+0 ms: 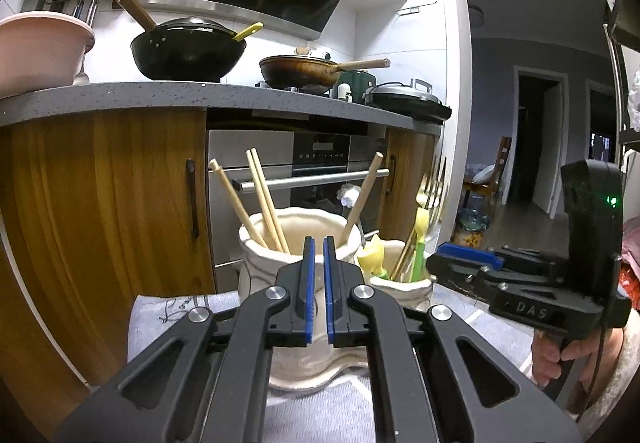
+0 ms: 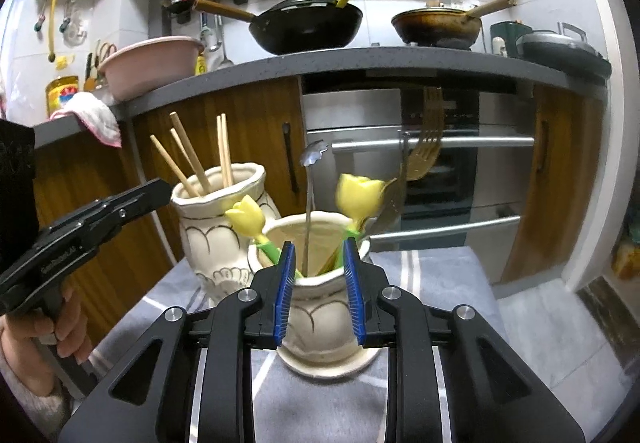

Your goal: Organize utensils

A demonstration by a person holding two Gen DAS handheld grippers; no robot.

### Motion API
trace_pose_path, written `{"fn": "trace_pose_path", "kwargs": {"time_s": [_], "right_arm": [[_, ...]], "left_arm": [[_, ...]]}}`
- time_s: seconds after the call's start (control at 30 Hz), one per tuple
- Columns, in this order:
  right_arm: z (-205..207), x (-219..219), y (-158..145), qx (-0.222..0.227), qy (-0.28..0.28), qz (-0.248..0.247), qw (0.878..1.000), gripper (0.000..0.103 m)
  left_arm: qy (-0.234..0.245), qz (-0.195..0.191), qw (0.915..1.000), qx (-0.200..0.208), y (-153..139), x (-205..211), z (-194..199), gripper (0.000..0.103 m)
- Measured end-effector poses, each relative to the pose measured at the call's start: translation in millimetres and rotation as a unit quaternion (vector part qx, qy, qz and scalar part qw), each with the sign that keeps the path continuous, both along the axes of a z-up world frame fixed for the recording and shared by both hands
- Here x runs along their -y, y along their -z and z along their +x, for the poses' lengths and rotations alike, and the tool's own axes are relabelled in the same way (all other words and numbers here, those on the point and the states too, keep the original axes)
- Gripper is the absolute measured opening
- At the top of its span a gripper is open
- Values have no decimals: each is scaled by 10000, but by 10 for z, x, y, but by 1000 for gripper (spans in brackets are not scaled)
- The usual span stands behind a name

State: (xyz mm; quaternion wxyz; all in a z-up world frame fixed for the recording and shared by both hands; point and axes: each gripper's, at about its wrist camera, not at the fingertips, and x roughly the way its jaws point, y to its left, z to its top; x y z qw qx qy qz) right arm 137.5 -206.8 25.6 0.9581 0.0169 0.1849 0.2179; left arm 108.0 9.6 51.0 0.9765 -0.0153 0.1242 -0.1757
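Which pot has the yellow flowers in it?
The smaller pot, between the right gripper's open fingers. The taller pot beside it holds only chopsticks.

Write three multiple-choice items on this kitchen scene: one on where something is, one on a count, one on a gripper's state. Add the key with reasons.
1. Where do the wooden chopsticks stand?
A. in the black wok
B. in the taller ceramic jar
C. flat on the cloth

2. How many yellow tulip-topped utensils are in the shorter ceramic jar?
A. two
B. four
C. none

3. How is the right gripper set?
A. shut on a fork
B. shut, empty
C. open, fingers either side of the shorter jar

Key: B, the sticks rise from the mouth of the taller ceramic jar; A, two yellow tulip heads show above its rim; C, the blue pads flank the jar's body with a wide gap.
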Motion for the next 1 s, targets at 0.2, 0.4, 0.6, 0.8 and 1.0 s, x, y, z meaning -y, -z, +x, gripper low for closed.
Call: {"fn": "trace_pose_path", "kwargs": {"time_s": [0.2,0.4,0.6,0.8,1.0], "right_arm": [[-176,50,78,209,266,-203,9992,39],[-310,75,136,457,418,-290,9977,63],[-416,115,173,716,534,-380,9953,76],[-430,154,197,799,539,-308,9949,79],[-413,185,189,773,513,-228,9954,86]], "left_arm": [[-80,121,9998,-119,129,6,-167,12],[-218,319,9992,-80,243,39,-355,47],[-340,320,9989,3,306,-18,-486,66],[-510,205,9985,86,310,-92,-553,80],[-683,346,9970,133,314,-74,-576,95]]}}
